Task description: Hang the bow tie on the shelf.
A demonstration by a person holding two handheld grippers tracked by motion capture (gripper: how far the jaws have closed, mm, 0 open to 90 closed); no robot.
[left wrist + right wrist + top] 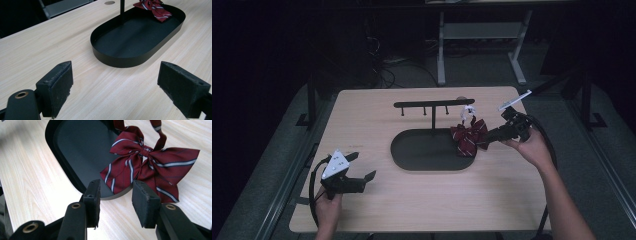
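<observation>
A dark red striped bow tie (469, 136) (145, 167) lies over the right end rim of a black oval tray (427, 150) (82, 145). Its strap runs up toward the right end of the black T-shaped hook stand (433, 105) that rises from the tray. My right gripper (487, 139) (115, 195) is open, its tips just short of the bow's near edge, nothing between them. My left gripper (365, 165) (115, 82) is open wide above bare table at the front left, facing the tray (130, 37) and the distant bow tie (153, 7).
The light wooden table (377, 115) has bare surface on all sides of the tray. A white tag (514, 100) sticks out near the right gripper. Dark floor, cables and a desk frame (441, 50) lie beyond the far edge.
</observation>
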